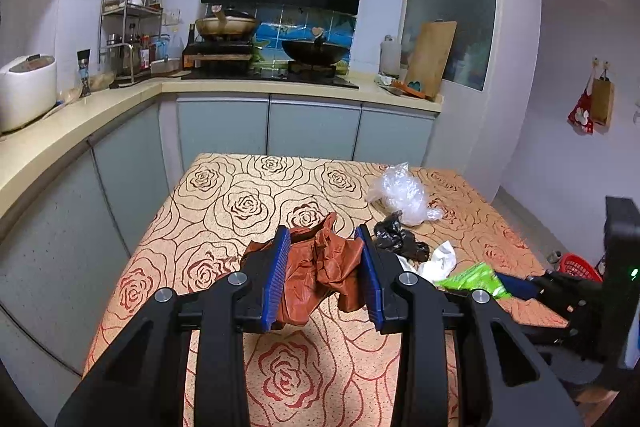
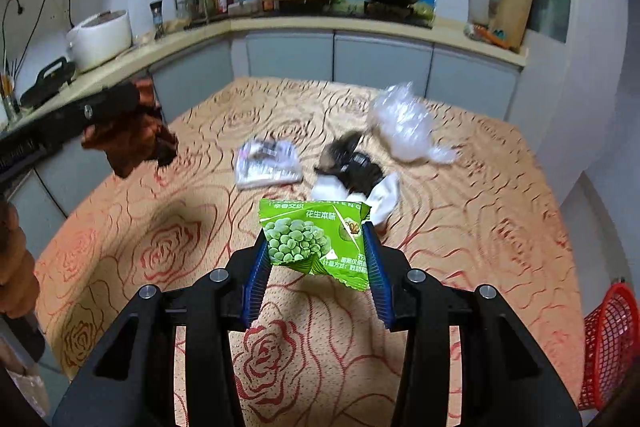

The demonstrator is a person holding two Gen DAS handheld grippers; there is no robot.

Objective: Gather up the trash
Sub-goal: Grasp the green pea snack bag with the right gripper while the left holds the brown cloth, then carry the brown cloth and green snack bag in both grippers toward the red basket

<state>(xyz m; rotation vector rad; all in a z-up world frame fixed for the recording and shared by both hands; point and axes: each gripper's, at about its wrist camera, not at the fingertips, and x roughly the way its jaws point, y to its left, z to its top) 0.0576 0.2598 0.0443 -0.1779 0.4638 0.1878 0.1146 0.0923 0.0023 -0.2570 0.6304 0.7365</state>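
Jaws of the left gripper (image 1: 325,273) clamp a crumpled brown plastic bag (image 1: 320,267), held up off the rose-patterned tabletop (image 1: 224,203); jaws of the right gripper (image 2: 318,267) pinch a green pea snack packet (image 2: 316,239) by its sides, also lifted above the cloth. On the tabletop beyond lie a clear plastic bag (image 2: 404,123), a black crumpled wrapper (image 2: 352,163) touching a white tissue (image 2: 380,199), and a flat clear packet (image 2: 268,163) just beside them; a red mesh basket (image 2: 608,343) sits low at the right, off the tabletop's edge.
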